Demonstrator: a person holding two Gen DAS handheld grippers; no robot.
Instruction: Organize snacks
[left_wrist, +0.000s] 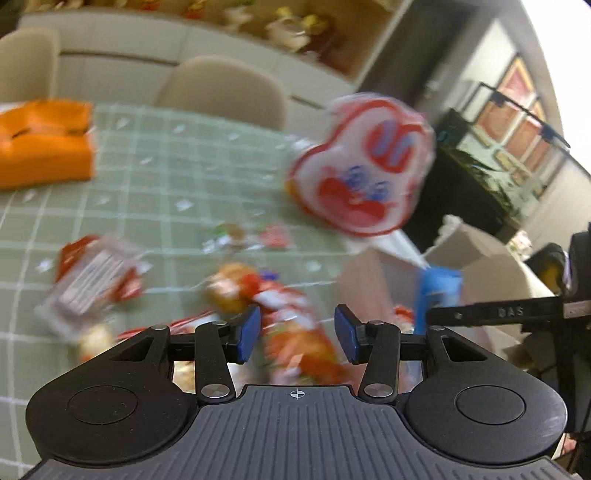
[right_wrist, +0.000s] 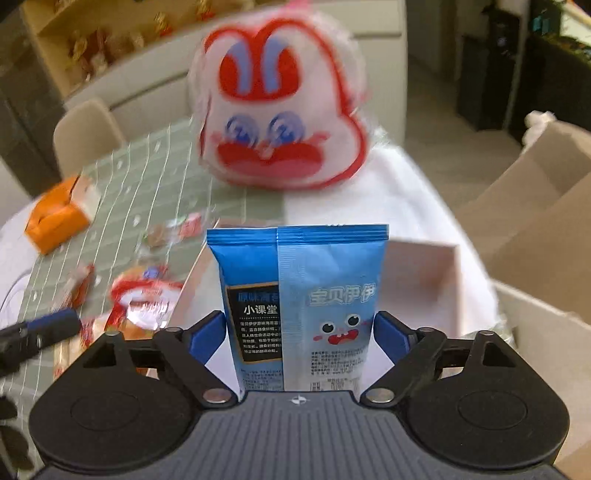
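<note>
Right tool (right_wrist: 300, 338) holds a blue packet (right_wrist: 306, 295) loosely (pads barely apart) above the pink box (right_wrist: 452, 280).

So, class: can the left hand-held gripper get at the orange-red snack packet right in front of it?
Probably yes: the left hand-held gripper is open, the orange-red snack packet lies just beyond its pads, and nothing covers it.
</note>
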